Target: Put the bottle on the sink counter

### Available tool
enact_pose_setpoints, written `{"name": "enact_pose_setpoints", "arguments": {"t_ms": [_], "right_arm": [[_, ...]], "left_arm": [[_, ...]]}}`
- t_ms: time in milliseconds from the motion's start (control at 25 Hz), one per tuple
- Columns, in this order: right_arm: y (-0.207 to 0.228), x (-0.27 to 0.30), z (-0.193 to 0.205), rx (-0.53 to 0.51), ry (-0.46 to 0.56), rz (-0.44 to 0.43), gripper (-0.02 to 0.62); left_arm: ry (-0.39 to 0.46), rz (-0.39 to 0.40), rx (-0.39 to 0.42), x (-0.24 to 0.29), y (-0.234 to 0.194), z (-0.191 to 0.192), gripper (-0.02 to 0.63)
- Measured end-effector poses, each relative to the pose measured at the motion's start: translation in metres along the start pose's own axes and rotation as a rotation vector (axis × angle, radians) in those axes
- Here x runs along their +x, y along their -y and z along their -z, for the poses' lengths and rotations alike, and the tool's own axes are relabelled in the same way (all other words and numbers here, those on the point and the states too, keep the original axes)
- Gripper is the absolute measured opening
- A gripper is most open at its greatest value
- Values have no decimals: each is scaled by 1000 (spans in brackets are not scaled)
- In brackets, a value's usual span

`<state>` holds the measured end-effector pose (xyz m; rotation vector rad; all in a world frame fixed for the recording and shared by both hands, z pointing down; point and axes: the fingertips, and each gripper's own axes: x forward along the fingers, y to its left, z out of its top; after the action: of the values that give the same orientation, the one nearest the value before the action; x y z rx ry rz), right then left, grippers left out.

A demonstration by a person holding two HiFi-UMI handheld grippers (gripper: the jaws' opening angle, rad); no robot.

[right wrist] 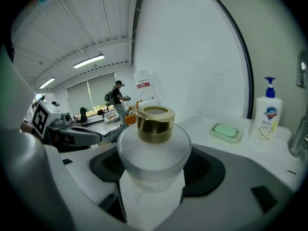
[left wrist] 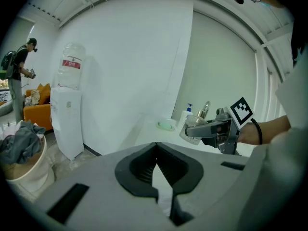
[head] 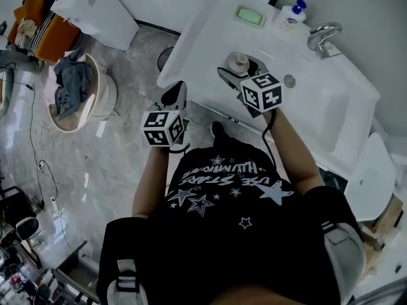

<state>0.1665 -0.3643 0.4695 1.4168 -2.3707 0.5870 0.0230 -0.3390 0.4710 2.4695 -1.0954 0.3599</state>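
1. right gripper (head: 239, 68) clamps the frosted, gold-capped bottle (right wrist: 153, 146) upright between its jaws, over the sink counter (head: 206, 33), seemingly just above it
2. left gripper (left wrist: 161, 189) holds nothing, jaws drawn together, off the counter's edge

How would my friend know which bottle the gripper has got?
Find the white sink counter. Above it the right gripper holds the bottle upright. It is squat and frosted with a gold cap, unlike the white pump bottle with a blue top near the tap.
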Motion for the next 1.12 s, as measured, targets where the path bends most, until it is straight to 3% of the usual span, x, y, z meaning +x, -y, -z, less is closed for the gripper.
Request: {"name": "enact_pose_setpoints", "arguments": {"t_ms": [440,640,1120], "right_arm": [[5,71,-7,-131,-72,-125,339],[4,102,-7,-197,-95,-164,339],[6,163,3,-288,-154,-180,339]], "left_arm": [[-5,-132,-29,24,-32,-10,8],[-15,-154,-18,37,-43,-11,6],[-35,-200,-55,60,-75,-10,8]]}}
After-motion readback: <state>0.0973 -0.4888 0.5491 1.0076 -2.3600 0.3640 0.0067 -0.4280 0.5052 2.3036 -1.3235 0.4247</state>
